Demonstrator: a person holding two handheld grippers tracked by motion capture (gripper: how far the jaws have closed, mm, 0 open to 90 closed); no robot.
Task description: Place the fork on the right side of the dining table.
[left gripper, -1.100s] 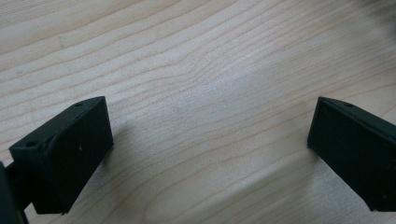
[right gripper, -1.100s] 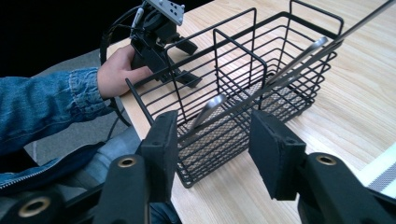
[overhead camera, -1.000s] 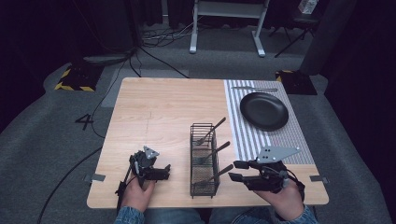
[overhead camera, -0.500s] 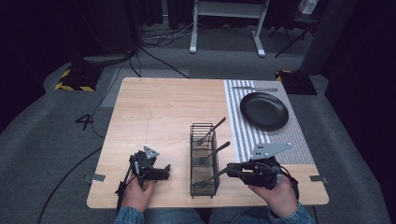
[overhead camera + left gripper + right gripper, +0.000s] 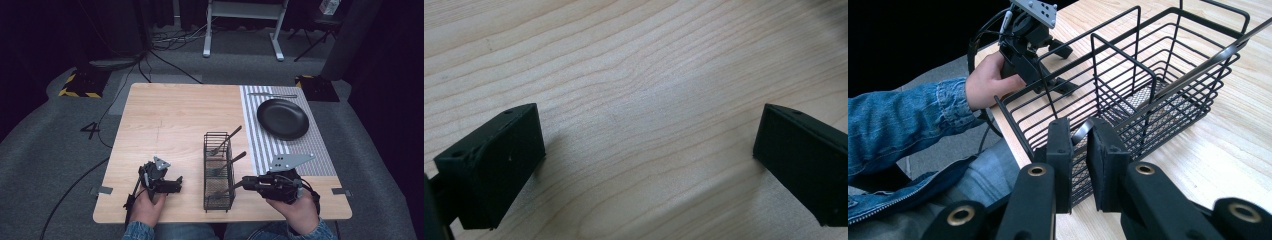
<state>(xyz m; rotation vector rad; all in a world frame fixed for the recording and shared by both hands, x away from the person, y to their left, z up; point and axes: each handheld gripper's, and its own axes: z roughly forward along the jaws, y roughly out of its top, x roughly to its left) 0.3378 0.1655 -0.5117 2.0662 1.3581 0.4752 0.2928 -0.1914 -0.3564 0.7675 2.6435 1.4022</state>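
A black wire basket [image 5: 218,202] with three compartments stands on the wooden table [image 5: 170,120], a metal utensil leaning in each one. My right gripper [image 5: 246,184] reaches in from the right at the nearest compartment. Its jaws have just been closing, and in the right gripper view the gripper [image 5: 1079,145] is shut on the nearest utensil's handle [image 5: 1198,62], which slants out over the basket [image 5: 1128,65] rim. My left gripper [image 5: 176,184] rests on the table left of the basket, open, with bare wood between its jaws [image 5: 649,155].
A black plate [image 5: 282,118] lies on a striped mat [image 5: 260,145] at the table's right side. A utensil [image 5: 272,95] lies beyond the plate. The left hand's denim sleeve [image 5: 908,115] and its gripper [image 5: 1030,37] sit past the basket in the right gripper view.
The right gripper's jaws stood wide apart beside the basket; they have closed onto the nearest utensil's handle. The left gripper has stayed still.
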